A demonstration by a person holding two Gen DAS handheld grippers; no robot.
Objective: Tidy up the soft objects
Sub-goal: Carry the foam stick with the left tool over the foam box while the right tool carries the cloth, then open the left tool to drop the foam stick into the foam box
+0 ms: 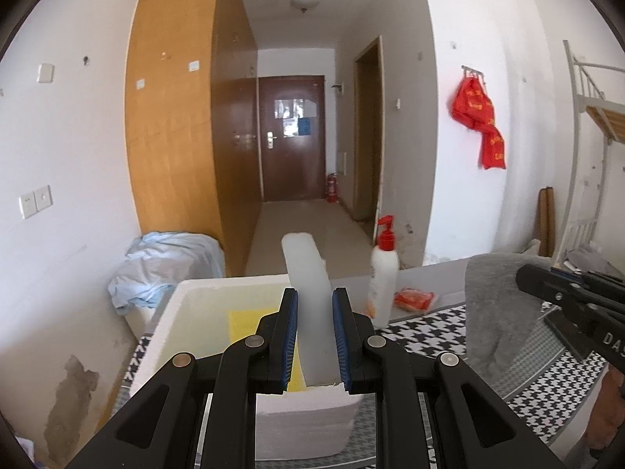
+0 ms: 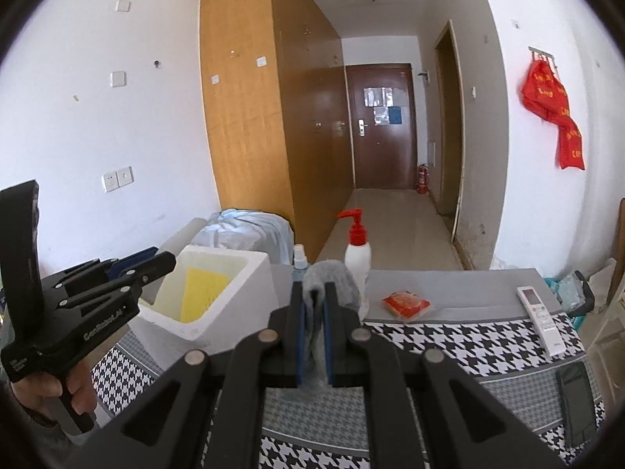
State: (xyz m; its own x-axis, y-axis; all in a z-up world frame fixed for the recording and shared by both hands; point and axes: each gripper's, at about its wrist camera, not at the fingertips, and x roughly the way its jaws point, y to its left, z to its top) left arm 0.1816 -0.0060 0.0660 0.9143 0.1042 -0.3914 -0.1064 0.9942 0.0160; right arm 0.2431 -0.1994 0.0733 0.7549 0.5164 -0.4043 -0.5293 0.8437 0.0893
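Clearly, white foam strip [image 1: 308,305] stands upright; grey cloth [image 2: 332,277] bunched.

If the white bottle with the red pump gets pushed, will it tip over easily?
Probably yes: the white bottle stands tall and narrow on the table, with its pump on top. It looks like plastic, so it would likely not break.

White foam strip [image 1: 312,305], grey cloth [image 2: 332,277], yellow sheet [image 2: 203,293] in white foam box [image 2: 234,293], black-and-white houndstooth tablecloth [image 2: 449,336]

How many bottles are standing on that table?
2. A white pump bottle with a red top stands behind the held grey cloth; a small clear spray bottle stands left of it. Others may be hidden.
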